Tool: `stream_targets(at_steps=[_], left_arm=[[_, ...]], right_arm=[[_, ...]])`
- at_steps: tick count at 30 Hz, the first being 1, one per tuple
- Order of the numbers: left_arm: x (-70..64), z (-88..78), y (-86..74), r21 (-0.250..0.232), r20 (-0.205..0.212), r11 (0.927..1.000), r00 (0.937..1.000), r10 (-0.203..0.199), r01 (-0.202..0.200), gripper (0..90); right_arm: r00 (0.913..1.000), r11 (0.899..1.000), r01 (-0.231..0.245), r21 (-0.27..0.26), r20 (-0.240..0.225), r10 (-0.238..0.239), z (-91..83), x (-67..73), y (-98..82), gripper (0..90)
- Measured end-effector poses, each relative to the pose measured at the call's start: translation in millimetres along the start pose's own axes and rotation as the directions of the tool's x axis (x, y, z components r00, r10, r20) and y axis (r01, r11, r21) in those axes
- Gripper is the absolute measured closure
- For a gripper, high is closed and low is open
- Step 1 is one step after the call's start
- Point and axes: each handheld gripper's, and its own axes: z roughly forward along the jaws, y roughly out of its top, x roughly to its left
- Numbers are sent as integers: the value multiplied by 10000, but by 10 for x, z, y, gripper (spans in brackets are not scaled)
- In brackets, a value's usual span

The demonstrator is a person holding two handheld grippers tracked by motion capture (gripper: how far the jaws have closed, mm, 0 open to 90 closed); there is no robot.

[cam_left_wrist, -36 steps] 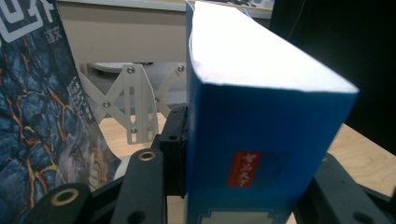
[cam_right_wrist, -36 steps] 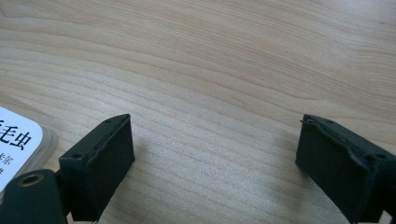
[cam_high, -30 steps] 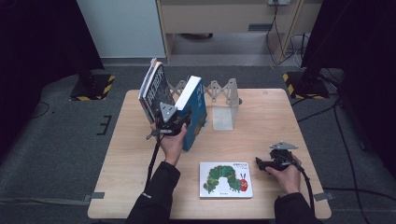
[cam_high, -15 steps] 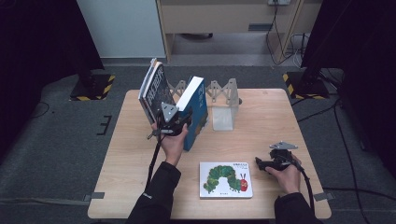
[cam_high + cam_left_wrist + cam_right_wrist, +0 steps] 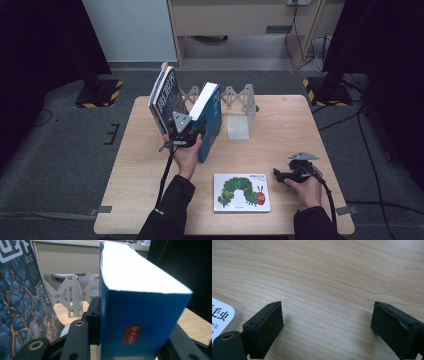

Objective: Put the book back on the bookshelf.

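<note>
While the left gripper (image 5: 192, 131) has its jaws clamped on the blue book (image 5: 212, 118), upright just left of the white rack (image 5: 239, 107), dark book (image 5: 165, 97) leans farther left; right gripper (image 5: 281, 176) rests with jaws apart on counter (image 5: 295, 125), right of rack.

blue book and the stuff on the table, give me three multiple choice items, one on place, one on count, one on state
1. Where does the caterpillar picture book lie?
A. flat on the table's near edge, between the two hands
B. leaning on the white rack
C. on the floor

2. How many books show?
A. one
B. three
C. five

3. How is the left claw?
A. open over bare wood
B. shut on the blue book
C. shut on a cable

Key: 1 A, it lies flat near the front edge. 2 B, the dark book, the blue book and the picture book. 3 B, the left gripper view shows its jaws pressed on the blue book's sides.
</note>
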Motion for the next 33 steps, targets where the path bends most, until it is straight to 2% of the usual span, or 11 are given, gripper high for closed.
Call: stream_targets(at_steps=[5,8,20,24,33], left_arm=[[-53,56,2,-46,59,10000,10000,-10,10,597],[-92,75,1,-67,-112,10000,9999,41,-41,597],[-119,144,20,-45,-203,10000,9998,-17,16,596],[-144,190,27,-56,-223,10000,9997,48,-49,595],[-148,156,11,-72,-218,9993,9991,359,-360,602]], right_arm=[[10000,10000,1,6,-11,-1,0,0,0,108],[10000,10000,-22,11,-20,22,1,2,0,108],[10000,10000,19,0,-23,-19,6,0,5,106],[10000,10000,9,-13,-25,-9,7,0,6,106],[10000,10000,48,-3,-40,-48,7,-1,5,105]])
